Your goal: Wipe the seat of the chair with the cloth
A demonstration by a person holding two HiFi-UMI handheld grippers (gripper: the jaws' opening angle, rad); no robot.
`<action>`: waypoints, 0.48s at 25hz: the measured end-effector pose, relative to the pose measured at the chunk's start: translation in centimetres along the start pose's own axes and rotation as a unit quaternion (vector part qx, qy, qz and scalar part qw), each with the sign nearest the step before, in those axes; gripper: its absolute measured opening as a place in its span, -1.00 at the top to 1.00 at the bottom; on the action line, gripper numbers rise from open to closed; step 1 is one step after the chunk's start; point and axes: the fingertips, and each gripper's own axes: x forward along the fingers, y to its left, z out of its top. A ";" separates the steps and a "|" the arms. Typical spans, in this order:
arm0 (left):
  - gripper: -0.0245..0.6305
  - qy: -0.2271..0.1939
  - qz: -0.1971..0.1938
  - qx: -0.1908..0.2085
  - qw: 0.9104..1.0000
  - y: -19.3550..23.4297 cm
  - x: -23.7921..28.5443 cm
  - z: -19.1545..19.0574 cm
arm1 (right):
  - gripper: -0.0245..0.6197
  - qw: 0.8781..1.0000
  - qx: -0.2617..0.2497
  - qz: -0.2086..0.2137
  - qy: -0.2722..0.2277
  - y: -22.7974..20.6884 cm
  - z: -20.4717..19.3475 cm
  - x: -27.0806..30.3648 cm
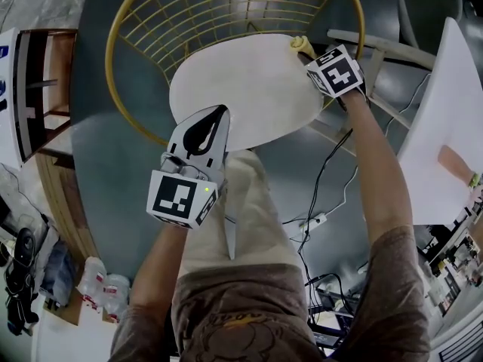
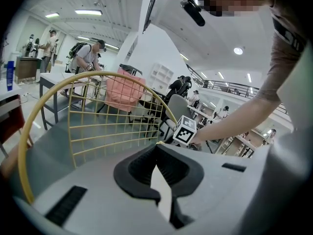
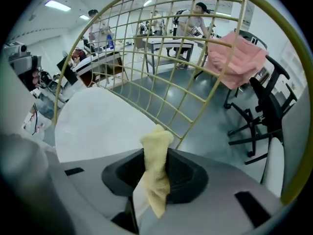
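A: Head view first; where does the cloth (image 1: 299, 44) sit against the seat (image 1: 241, 89)?

B: At the seat's far right edge; a small yellow tuft, right where the pale round top meets the yellow wire back (image 1: 226, 6); the right gripper (image 1: 309, 54) has it, with its marker cube (image 1: 337, 72) just off the seat's right rim.

A: And that claw, spread or closed?

B: Pinched on the cloth; the right gripper view shows the yellow fabric squeezed between both dark pads, one end poking up past the tips, the other trailing down toward the camera; the seat lies beyond and to the left of the tuft; whether the cloth touches the seat I cannot tell.

A: The other claw?

B: The left gripper (image 1: 221, 113) is over the seat's near edge; its jaws are pressed together at the tips with nothing between them; the left gripper view shows only a pale sliver behind the meeting point; contact with the seat is unclear.

A: Anything else round the seat?

B: Dark cables (image 1: 324, 194) run on the grey floor to the seat's near right; a pink fabric (image 3: 239, 58) hangs over furniture well beyond the seat, seen through the wire back.
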 end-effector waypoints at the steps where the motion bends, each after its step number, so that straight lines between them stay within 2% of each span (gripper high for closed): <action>1: 0.90 0.000 0.001 -0.001 1.000 0.0 -0.1 0.0 | 0.51 1.000 0.003 0.003 -0.001 0.1 0.0 -0.1; 12: 0.90 -0.003 0.003 0.002 1.000 0.0 -0.6 0.0 | 0.51 0.999 -0.020 0.033 0.020 4.2 -3.4 -0.7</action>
